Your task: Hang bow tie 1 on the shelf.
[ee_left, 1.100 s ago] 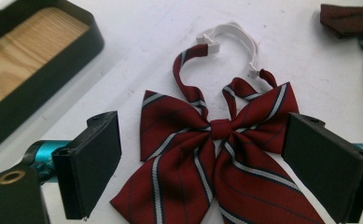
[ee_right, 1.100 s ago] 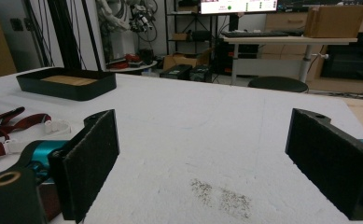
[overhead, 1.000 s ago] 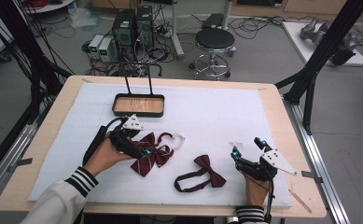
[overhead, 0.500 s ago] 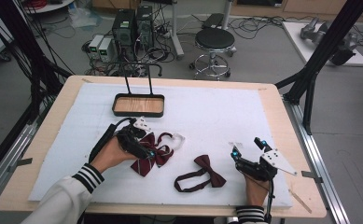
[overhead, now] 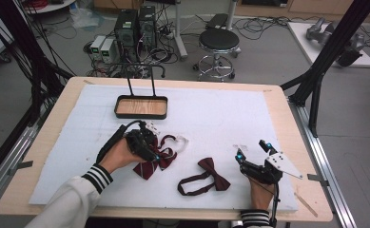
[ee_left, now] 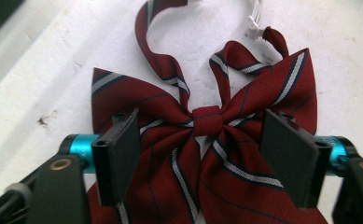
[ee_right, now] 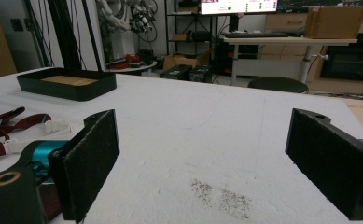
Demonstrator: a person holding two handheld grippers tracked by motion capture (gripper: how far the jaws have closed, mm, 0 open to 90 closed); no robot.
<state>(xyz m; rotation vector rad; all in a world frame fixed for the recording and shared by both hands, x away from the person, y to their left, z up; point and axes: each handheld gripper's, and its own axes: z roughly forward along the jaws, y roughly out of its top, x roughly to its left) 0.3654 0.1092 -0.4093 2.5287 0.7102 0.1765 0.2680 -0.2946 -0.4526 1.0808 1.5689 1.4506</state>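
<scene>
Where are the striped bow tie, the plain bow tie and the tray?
striped bow tie (ee_left: 208,120), left gripper view, centre knot
plain bow tie (overhead: 213,173), high view, centre knot
tray (overhead: 141,108), high view, wooden floor

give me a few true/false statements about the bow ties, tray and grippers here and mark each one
1. The left gripper is open over the striped bow tie, a finger on each side of its knot. True.
2. The plain bow tie lies in the tray. False: it lies on the white mat, between the two grippers, and nothing lies in the tray.
3. The right gripper is shut on the plain bow tie. False: its fingers stand wide apart with bare mat between them.
4. The tray sits at the far side of the mat from the person. True.
5. The striped bow tie is blue. False: it is dark red with pale stripes.
</scene>
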